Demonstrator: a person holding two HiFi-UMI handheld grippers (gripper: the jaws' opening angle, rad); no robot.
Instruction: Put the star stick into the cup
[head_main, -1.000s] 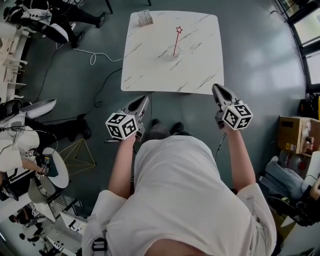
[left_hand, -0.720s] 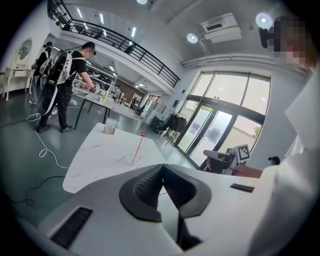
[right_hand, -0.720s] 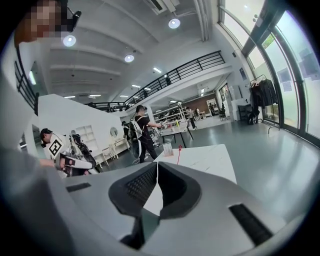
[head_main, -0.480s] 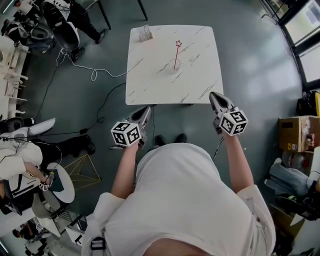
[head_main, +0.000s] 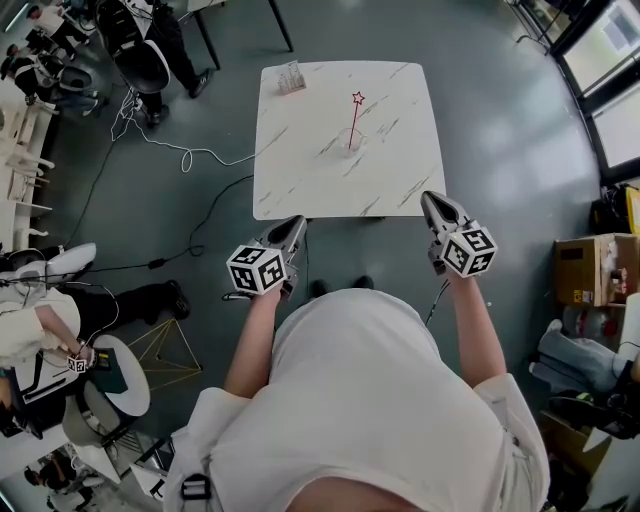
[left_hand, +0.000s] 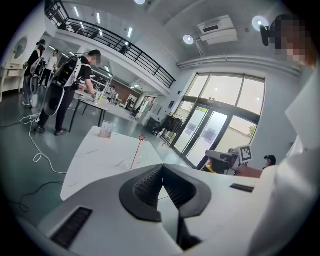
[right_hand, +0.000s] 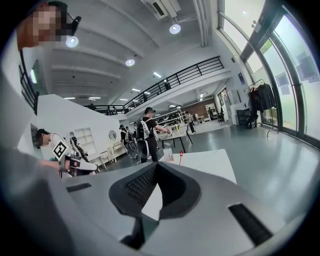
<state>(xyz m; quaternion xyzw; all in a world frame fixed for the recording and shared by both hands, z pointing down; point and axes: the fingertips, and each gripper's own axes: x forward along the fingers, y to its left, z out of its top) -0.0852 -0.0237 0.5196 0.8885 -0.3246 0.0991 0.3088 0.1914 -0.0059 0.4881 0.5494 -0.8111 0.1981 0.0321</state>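
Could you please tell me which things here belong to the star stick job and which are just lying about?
Belongs: star stick, cup holding it, table.
Lying about: small item at table corner, floor cable, cardboard box.

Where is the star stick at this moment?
In the head view, the star stick stands in the clear cup near the middle of the marble table, ahead of the person.

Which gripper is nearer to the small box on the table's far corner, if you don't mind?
Left. The left gripper hangs off the table's near edge, on the small box's side; the right gripper is off the opposite near corner.
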